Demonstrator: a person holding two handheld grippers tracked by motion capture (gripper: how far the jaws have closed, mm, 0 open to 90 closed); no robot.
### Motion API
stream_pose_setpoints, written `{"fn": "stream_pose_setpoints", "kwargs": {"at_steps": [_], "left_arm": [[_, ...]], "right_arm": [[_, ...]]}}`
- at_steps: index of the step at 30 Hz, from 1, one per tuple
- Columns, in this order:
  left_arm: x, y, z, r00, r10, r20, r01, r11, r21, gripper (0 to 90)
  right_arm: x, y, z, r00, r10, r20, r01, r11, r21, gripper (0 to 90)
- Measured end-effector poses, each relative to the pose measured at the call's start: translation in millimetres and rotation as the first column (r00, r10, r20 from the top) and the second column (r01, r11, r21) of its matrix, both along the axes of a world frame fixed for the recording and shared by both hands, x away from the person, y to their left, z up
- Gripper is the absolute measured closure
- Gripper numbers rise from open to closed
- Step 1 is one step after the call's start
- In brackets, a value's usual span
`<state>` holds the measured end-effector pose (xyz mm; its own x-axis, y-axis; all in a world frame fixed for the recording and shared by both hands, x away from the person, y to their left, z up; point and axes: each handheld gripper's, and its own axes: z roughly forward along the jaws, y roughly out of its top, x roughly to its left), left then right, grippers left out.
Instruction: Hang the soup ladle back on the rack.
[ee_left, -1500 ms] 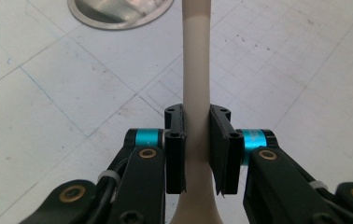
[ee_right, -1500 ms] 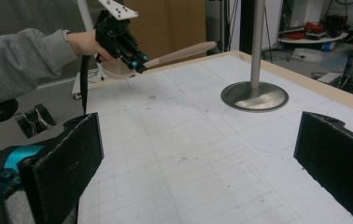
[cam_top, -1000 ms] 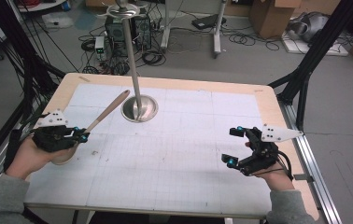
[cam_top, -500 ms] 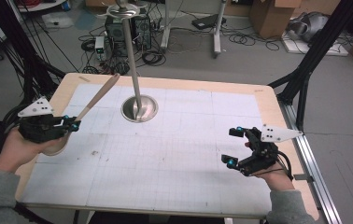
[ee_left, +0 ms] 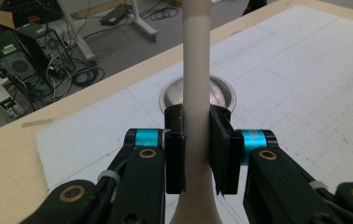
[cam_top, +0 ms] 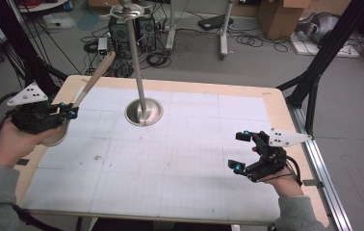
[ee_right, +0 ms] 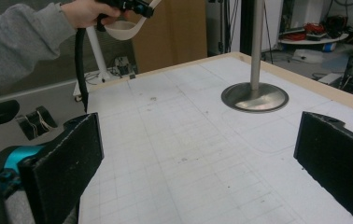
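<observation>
While I hold the left hand-held gripper at the left edge of the bench, its two black jaws are clamped on the handle of a ladle. The ladle is one piece, smooth, matte, pale beige, looks like plastic or light wood. The handle is long and slim, widening toward the far tip, and it angles up and away over the far-left corner. The rounded bowl sits just behind the jaws, under my left hand, lifted off the surface. In the left gripper view the handle runs straight up between the ribbed black pads, pinched on both sides.

The right hand-held gripper is at the near right, jaws spread wide, holding nothing. In the right gripper view its two pads are flat, black, grainy foam-like blocks, well apart.

A stand sits far centre: round, shiny, dished metal base with one thin polished metal pole going straight up to a hooked top piece. The ladle is left of it, not touching.

The bench top is a white mat with a fine printed grid, a few smudges, and a light wood border with rounded corners.

Count: 1 ladle, 1 stand, 2 grippers, each with teal joints and a grey three-cornered plate.
</observation>
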<state>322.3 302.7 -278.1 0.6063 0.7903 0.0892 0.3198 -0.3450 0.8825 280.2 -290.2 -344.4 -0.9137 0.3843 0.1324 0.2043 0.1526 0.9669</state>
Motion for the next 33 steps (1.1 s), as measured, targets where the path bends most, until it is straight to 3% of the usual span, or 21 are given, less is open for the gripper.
{"fn": "stream_pose_setpoints", "kwargs": {"at_steps": [7, 15, 27, 33], "left_arm": [[2.2, 2.6, 12.7, 0.9997, -0.005, 0.023, 0.006, 0.9974, -0.071, 77.1], [5.8, 6.1, 33.4, 0.9993, 0.003, 0.037, 0.0, 0.9968, -0.08, 77.0], [9.7, 7.4, 47.1, 0.997, 0.001, 0.078, 0.009, 0.9913, -0.132, 77.1], [14.8, 11.2, 50.9, 0.9973, 0.008, 0.074, 0.004, 0.9865, -0.164, 77.1]], "right_arm": [[-0.6, -0.4, 1.1, 1.0, 0.001, 0.003, -0.001, 1.0, 0.004, 0.1], [-0.6, -1.8, 1.3, 1.0, 0.0, 0.001, 0.0, 1.0, 0.007, 0.1], [-1.6, -3.0, 0.8, 1.0, -0.001, 0.003, 0.001, 1.0, 0.009, 0.0], [-3.7, -5.7, 0.3, 0.9999, -0.011, -0.002, 0.011, 1.0, 0.008, 0.1]]}}
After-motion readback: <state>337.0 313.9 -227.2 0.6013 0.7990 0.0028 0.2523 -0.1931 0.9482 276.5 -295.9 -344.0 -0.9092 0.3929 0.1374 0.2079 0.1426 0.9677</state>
